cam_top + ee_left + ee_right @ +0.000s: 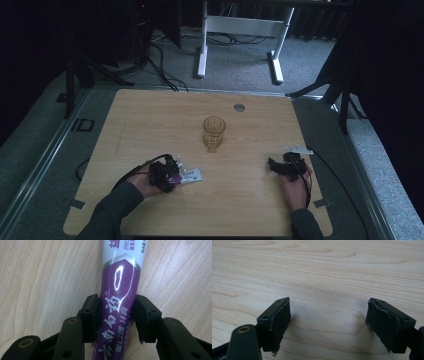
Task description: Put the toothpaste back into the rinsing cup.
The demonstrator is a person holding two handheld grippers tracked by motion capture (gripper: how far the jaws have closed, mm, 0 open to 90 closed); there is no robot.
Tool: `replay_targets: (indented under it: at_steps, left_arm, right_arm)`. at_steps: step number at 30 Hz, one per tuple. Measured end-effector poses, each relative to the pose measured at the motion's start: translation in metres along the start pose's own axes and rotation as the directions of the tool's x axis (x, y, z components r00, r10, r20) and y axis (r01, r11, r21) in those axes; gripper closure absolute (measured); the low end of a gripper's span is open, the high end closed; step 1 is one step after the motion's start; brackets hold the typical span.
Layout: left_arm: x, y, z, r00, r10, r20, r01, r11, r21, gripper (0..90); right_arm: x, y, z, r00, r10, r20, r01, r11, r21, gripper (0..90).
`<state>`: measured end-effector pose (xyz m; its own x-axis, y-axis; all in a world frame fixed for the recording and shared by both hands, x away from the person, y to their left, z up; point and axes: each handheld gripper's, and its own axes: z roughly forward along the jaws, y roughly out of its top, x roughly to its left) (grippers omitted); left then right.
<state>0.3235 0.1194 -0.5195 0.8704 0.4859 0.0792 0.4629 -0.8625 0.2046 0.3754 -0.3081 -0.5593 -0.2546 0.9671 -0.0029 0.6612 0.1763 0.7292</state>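
Observation:
A purple and white toothpaste tube (191, 175) lies flat on the wooden table (150, 115) at the front left. My left gripper (170, 175) is over its purple end. In the left gripper view the tube (120, 277) runs up between the two black pads, which press on both of its sides, so my left gripper (117, 305) is shut on it. An amber drinking glass (214, 132) stands upright at the table's middle. At the front right my right gripper (280, 167) rests low over bare wood. In its own view my right gripper (328, 312) stands open with nothing between the pads.
A round grey grommet (239, 107) sits in the tabletop behind the glass. Beyond the far edge, a white desk frame (202, 50) and cables lie on the carpet. Dark stand legs flank the table on both sides.

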Motion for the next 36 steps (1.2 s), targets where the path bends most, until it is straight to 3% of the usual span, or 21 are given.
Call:
replay_targets:
  at_steps: [6, 16, 36]
  left_arm:
    - [0.0056, 0.0002, 0.0010, 0.9989, -0.022, 0.041, 0.022, 0.9998, -0.001, 56.5]
    - [0.0079, -0.0006, 0.0010, 0.9970, -0.036, 0.069, 0.036, 0.9993, -0.003, 61.2]
    - [0.0035, -0.0045, -0.0071, 0.9988, -0.027, 0.040, 0.028, 0.9994, -0.022, 71.8]
  right_arm:
    - [0.0000, 0.0000, 0.0000, 1.0000, 0.000, 0.000, 0.000, 1.000, 0.000, 19.5]
    - [0.0000, 0.0000, 0.0000, 1.0000, 0.000, 0.000, 0.000, 1.000, 0.000, 19.5]
    - [0.0000, 0.0000, 0.0000, 1.0000, 0.000, 0.000, 0.000, 1.000, 0.000, 19.5]
